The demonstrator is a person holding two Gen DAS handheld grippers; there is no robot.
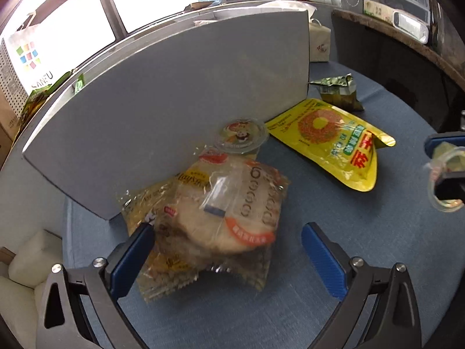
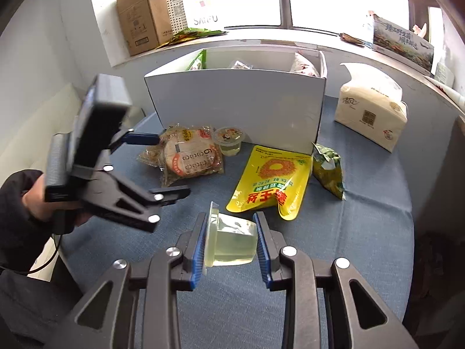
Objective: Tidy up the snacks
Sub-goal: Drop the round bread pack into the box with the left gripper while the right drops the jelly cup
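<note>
Right gripper (image 2: 231,242) clenched a jelly cup (image 2: 231,242) above the desk (image 2: 363,218): light, slippery, crushable, best held by its sides. Left gripper (image 1: 229,250), fingers released, straddled soft, crinkly biscuit packets (image 1: 223,218).

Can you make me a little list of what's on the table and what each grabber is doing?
table: blue cloth
box: white box, some snacks already inside
right gripper: shut on a jelly cup
left gripper: open, around the top cracker pack
second jelly cup: upright, in front of the box
yellow pouch: lying flat
green bag: by the box corner
tissue pack: to the right of the box
</note>
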